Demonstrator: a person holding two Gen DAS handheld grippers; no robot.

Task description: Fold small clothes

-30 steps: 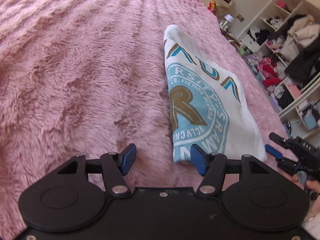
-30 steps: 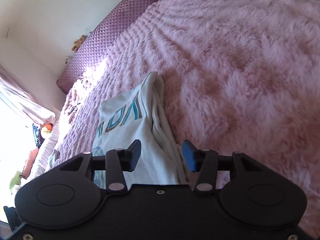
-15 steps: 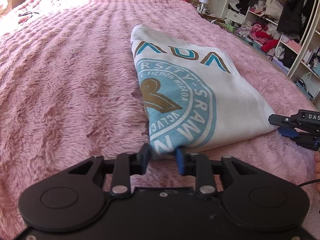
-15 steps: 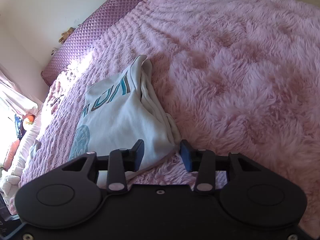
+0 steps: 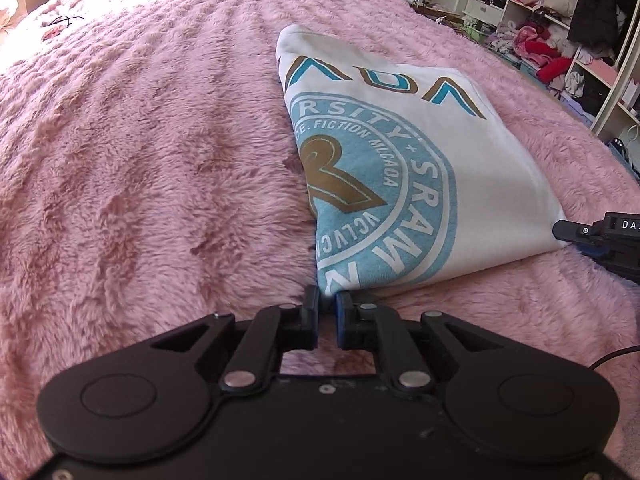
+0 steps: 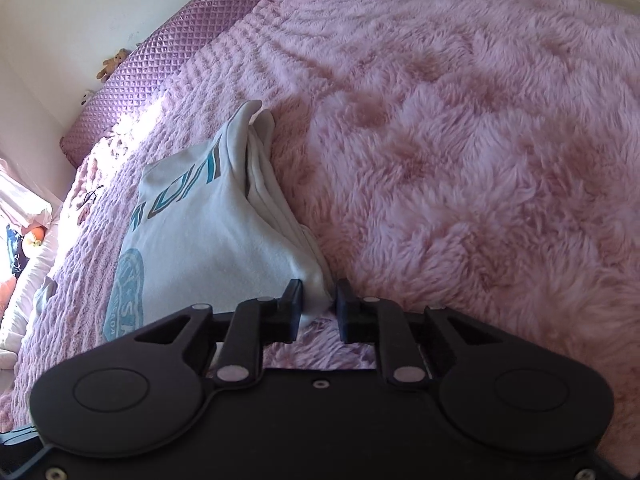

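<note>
Your left gripper (image 5: 328,300) has just been closing and now pinches the near left corner of the folded white shirt (image 5: 460,152) on the pink fluffy blanket (image 5: 140,160). Your right gripper (image 6: 318,298), also just closing, clamps the near right corner, blanket beneath; cluttered shelves (image 5: 560,40) stand beyond.

A folded white T-shirt (image 5: 472,168) lies on the pink furry bed (image 5: 160,140).
</note>
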